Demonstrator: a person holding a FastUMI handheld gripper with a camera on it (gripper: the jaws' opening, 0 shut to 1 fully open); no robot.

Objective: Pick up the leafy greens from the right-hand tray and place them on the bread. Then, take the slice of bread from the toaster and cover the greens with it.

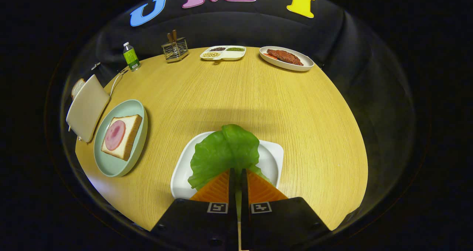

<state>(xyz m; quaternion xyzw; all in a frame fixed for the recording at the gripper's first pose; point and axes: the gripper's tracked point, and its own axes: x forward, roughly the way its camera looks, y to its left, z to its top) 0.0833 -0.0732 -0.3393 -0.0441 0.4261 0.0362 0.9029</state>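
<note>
As my gripper (238, 175) clamps both orange fingers (218, 188) on the stem end of the leafy greens (223, 153), the leaf spreads above the white tray (271, 156); off to the left, ham-topped bread (122, 136) waits on a green plate (111, 166) beside the toaster (87, 108).

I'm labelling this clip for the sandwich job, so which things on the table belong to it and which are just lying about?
Belong to the job:
- leafy greens, pinched by the gripper
- white tray under them
- bread with ham on the green plate
- toaster holding a bread slice

Lying about:
- green bottle
- wire rack
- divided dish of beans
- plate of meat
</note>
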